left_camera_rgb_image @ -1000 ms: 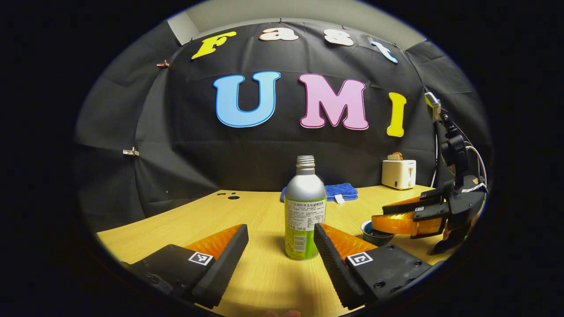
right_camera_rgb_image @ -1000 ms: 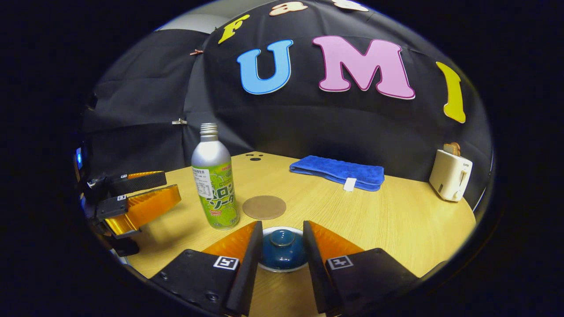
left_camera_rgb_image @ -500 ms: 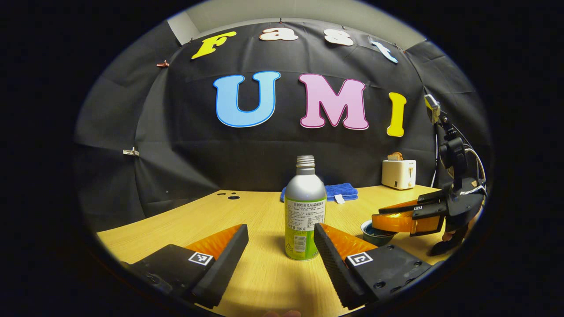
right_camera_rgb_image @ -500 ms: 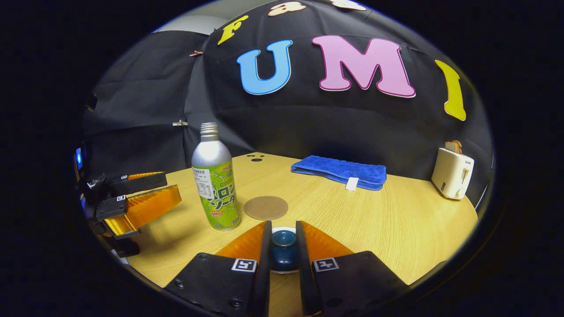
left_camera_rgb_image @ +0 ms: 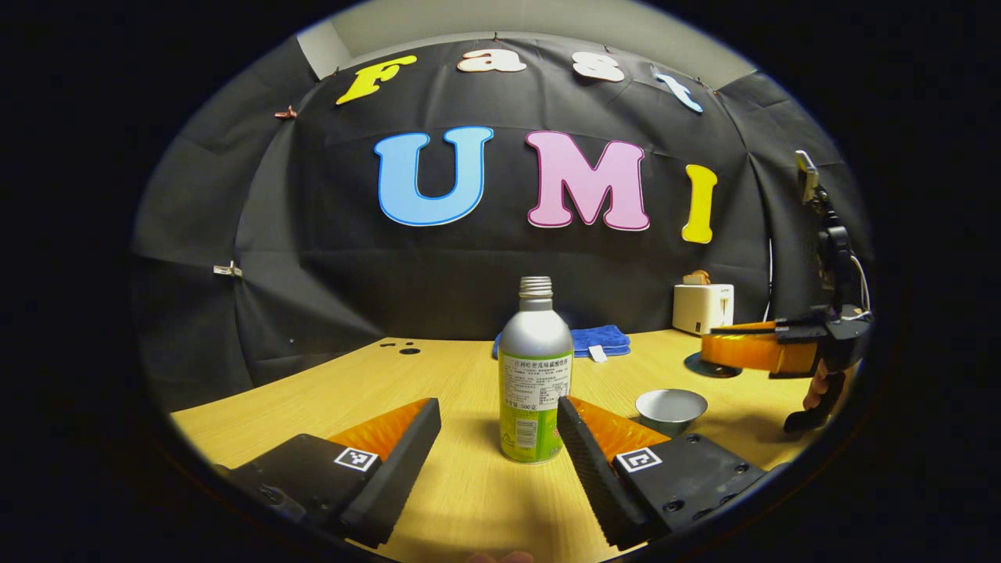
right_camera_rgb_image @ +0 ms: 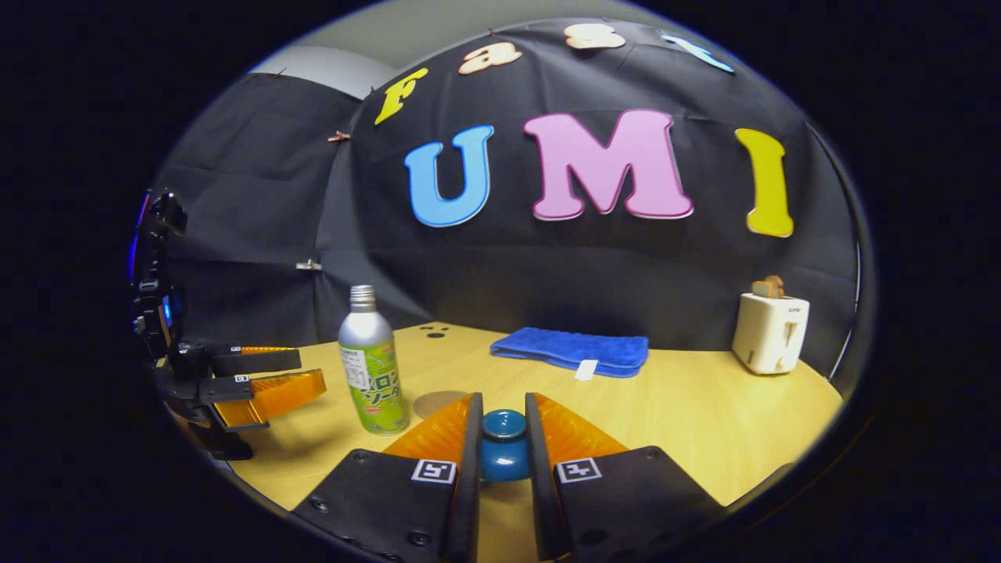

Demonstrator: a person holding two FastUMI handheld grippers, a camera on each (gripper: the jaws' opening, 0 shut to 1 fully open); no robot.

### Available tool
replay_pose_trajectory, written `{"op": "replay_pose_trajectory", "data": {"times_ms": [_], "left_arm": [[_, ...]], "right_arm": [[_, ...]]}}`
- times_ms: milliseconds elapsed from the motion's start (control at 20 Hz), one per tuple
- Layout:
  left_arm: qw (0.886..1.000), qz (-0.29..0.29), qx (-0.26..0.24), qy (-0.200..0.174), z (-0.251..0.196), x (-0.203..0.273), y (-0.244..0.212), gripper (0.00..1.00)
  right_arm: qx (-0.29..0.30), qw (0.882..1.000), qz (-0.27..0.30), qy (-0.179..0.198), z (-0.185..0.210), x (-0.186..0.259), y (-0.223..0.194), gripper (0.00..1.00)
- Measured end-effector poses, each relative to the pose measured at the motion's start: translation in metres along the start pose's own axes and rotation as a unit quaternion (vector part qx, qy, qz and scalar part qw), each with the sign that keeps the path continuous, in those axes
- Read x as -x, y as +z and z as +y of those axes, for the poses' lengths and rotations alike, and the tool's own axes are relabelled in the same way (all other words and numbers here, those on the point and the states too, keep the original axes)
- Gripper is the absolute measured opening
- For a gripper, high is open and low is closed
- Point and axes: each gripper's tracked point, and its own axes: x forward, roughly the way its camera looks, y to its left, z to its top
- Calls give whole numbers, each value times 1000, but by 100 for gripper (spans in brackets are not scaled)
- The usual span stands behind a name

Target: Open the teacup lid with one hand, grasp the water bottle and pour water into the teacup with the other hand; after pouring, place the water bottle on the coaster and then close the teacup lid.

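Light wooden table (left_camera_rgb_image: pixel 438 375) carries all items; silver metal water bottle (left_camera_rgb_image: pixel 536 367) with green label, print too small to read, stands upright between the spread fingers of the left gripper (left_camera_rgb_image: pixel 497 438), untouched; right gripper (right_camera_rgb_image: pixel 502 446), raised above the table, is closed on the dark blue domed teacup lid (right_camera_rgb_image: pixel 503 453); small uncovered teacup (left_camera_rgb_image: pixel 671 408) sits right of the bottle; round brown coaster (right_camera_rgb_image: pixel 436 403) lies beside the bottle.

Low tabletop views, shared bottle (left_camera_rgb_image: pixel 536 367)

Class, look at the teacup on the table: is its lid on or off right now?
Off. The teacup sits open on the table, pale inside showing, while the right gripper holds the lid by its knob, raised away.
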Motion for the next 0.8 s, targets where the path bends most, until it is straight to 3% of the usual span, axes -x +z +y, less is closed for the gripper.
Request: {"op": "replay_pose_trajectory", "data": {"times_ms": [350, 800], "left_arm": [[999, -1, -1, -35, -28, -21, 1, 95], [1000, 0, -1, -3, -25, -72, 2, 95]], "right_arm": [[-26, 999, -4, -44, -48, 33, -10, 31], [-36, 998, 2, -46, -56, 37, -22, 32]]}}
